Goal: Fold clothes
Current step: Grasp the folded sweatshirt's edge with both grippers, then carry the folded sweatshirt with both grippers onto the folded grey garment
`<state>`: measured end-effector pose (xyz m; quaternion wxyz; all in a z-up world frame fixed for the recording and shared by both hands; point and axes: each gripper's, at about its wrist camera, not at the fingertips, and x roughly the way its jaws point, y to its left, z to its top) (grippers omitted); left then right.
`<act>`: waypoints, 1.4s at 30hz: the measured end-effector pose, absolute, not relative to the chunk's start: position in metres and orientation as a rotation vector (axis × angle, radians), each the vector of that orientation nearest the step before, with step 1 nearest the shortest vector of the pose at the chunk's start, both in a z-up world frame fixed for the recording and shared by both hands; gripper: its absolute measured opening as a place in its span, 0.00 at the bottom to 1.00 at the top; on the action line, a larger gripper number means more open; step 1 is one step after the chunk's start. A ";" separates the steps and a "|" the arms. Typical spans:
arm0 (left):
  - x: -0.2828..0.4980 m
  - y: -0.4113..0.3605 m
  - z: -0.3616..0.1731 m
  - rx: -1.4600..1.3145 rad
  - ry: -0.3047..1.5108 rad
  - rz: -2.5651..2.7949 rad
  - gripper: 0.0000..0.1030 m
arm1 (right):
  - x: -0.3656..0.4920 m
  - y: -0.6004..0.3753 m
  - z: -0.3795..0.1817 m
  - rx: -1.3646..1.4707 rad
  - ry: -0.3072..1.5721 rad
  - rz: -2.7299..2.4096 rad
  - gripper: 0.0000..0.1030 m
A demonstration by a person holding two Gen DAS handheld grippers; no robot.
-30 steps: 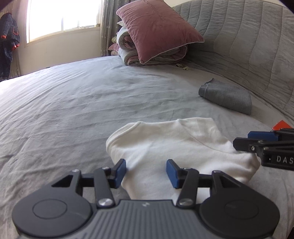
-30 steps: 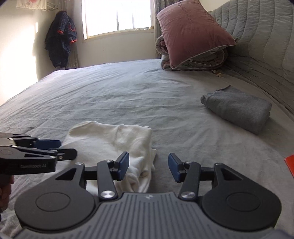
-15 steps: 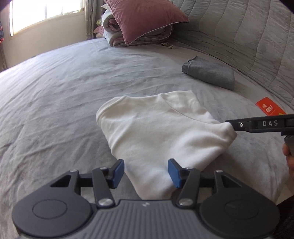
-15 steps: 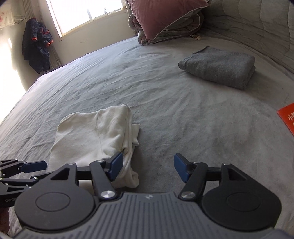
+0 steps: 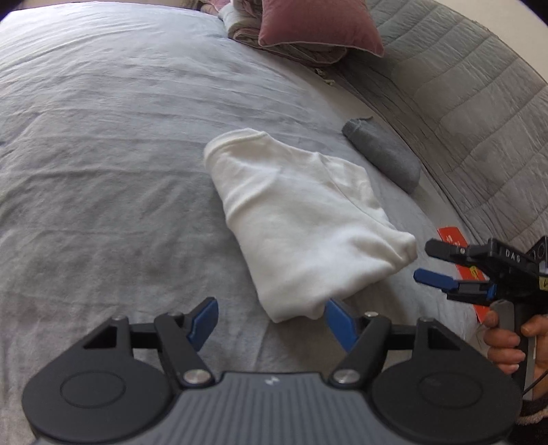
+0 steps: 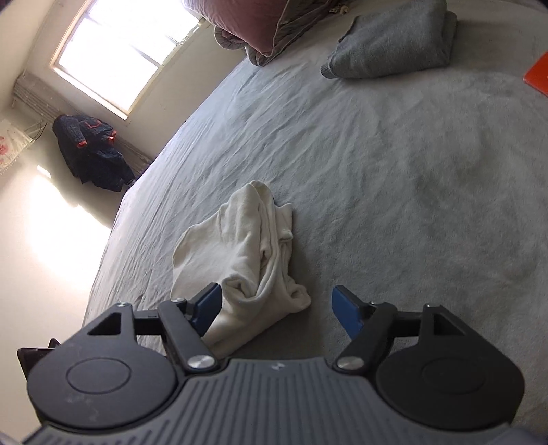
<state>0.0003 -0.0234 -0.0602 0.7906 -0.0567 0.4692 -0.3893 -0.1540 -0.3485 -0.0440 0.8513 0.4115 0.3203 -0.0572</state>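
the white garment (image 5: pixel 301 219) lies folded on the grey bed (image 5: pixel 102 171), roughly at the centre of the left wrist view, its long side running from 11 o'clock to 5 o'clock. the left hand-held gripper (image 5: pixel 270 321) hovers over the bed with its jaws wide and empty; the garment's near corner sits between the blue fingertips (image 5: pixel 337 320), closer to the right one. the right hand-held gripper (image 5: pixel 426 262) comes in at 3 o'clock, held by a hand (image 5: pixel 507 339), its jaws parted and empty, tips just beside the garment's right corner without touching it. in the right wrist view the same right hand-held gripper (image 6: pixel 277 306) is wide, and the garment (image 6: pixel 246 256) lies bunched at 11 o'clock from it, partly behind the left fingertip. a folded grey cloth (image 5: pixel 383 154) lies near the garment at 2 o'clock. a red card (image 5: pixel 452 236) rests on the bed at 3 o'clock. a maroon pillow (image 5: pixel 318 24) sits on folded bedding at 12 o'clock.
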 end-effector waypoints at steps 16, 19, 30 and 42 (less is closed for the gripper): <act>0.029 -0.018 -0.064 -0.230 0.964 -0.620 0.70 | -0.116 -0.281 -0.070 0.946 0.563 -0.304 0.74; 0.032 -0.025 -0.069 -0.245 0.971 -0.632 0.70 | -0.112 -0.276 -0.071 0.944 0.516 -0.370 0.74; 0.046 -0.042 -0.087 -0.412 0.976 -0.664 0.70 | -0.089 -0.264 -0.078 0.861 0.412 -0.524 0.70; 0.064 -0.043 -0.102 -0.619 0.992 -0.719 0.68 | -0.077 -0.278 -0.052 0.886 0.384 -0.437 0.37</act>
